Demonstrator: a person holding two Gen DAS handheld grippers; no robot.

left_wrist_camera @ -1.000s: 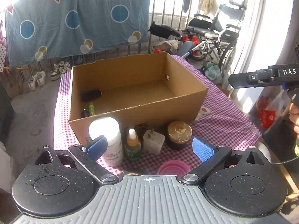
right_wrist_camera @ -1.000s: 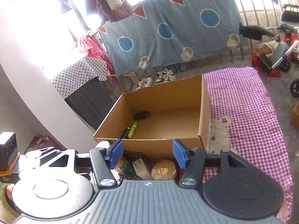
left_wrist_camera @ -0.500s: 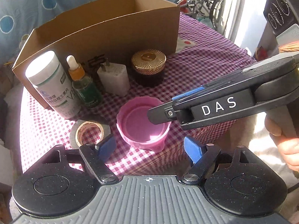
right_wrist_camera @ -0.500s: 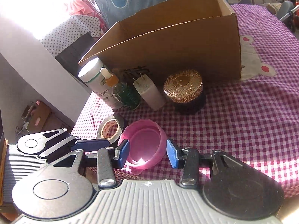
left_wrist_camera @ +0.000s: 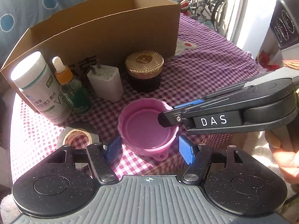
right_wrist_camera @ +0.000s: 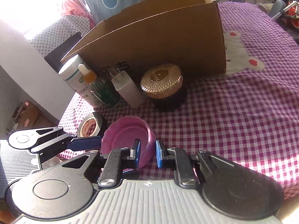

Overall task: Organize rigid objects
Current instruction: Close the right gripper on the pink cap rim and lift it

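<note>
Two sets of fingers, both mine, are on one small thing: the pink, soft-looking collapsible cup [left_wrist_camera: 148, 128] with stepped rings and a scalloped rim, sitting mouth-up on the purple-and-white checked cloth of the worktop [right_wrist_camera: 233, 115], near its front edge and well short of the open brown cardboard box [left_wrist_camera: 104, 35].

My right gripper [right_wrist_camera: 146, 154] has pinched down on the cup's wall, one blue pad inside the bowl and one outside, the fingers nearly together with only that thin wall between them. My left gripper [left_wrist_camera: 149, 148] straddles the cup's whole base; its fingers are closing, the cup between them, and I judge the pads [left_wrist_camera: 114, 147] are just beside the sides, not yet pressing.

I expect this cup to be very light and rubbery, so it will give under pressure, not crack. The folded rings could telescope or buckle if I squeeze across the body, and the thin rim may slide out of a pinch if I swing it fast. The thicker bottom ring, or the small tab at the front, looks the firmest place to hold.

Beside it lies a roll of grey tape [left_wrist_camera: 77, 138]; behind stand a white pill bottle [left_wrist_camera: 40, 91], a green dropper bottle [left_wrist_camera: 74, 91], a white plug adapter [left_wrist_camera: 106, 82] and a gold-lidded dark jar [left_wrist_camera: 144, 71].
</note>
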